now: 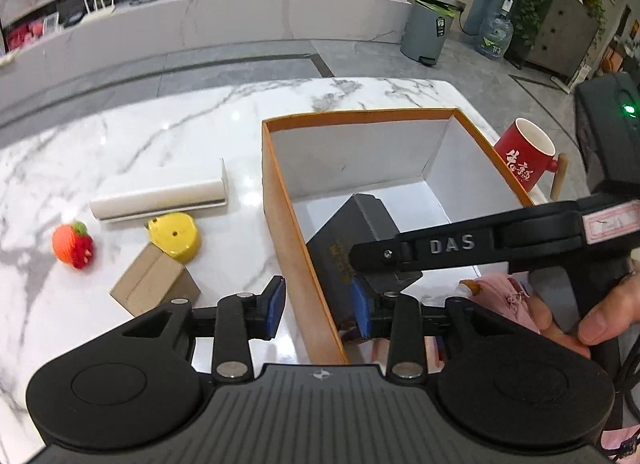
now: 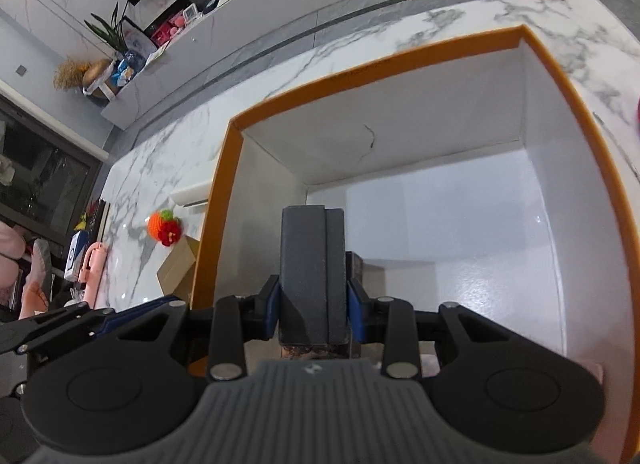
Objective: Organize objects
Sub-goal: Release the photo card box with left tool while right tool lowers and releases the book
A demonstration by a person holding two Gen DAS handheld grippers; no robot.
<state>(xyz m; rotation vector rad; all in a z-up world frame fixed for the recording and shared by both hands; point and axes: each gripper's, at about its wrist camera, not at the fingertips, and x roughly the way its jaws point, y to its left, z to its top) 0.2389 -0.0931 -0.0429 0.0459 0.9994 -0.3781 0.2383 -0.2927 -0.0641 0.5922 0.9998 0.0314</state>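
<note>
An orange box [image 1: 280, 199] with a white inside stands on the marble table [image 1: 160, 131]. My right gripper [image 2: 312, 304] is shut on a dark grey box [image 2: 310, 264] and holds it inside the orange box [image 2: 220, 191]. In the left wrist view the dark grey box [image 1: 360, 223] and the right gripper [image 1: 384, 264] show inside the orange box. My left gripper [image 1: 318, 310] is open, its jaws astride the orange box's left wall. A yellow toy [image 1: 176, 234], a knitted orange-red toy [image 1: 74, 246], a brown carton [image 1: 154, 284] and a white roll [image 1: 160, 193] lie left of the box.
A red mug [image 1: 526, 155] with a wooden handle stands right of the orange box. A grey bin [image 1: 426, 31] and a water bottle [image 1: 494, 35] stand on the floor beyond the table. The knitted toy [image 2: 164, 227] and carton [image 2: 178, 268] also show in the right wrist view.
</note>
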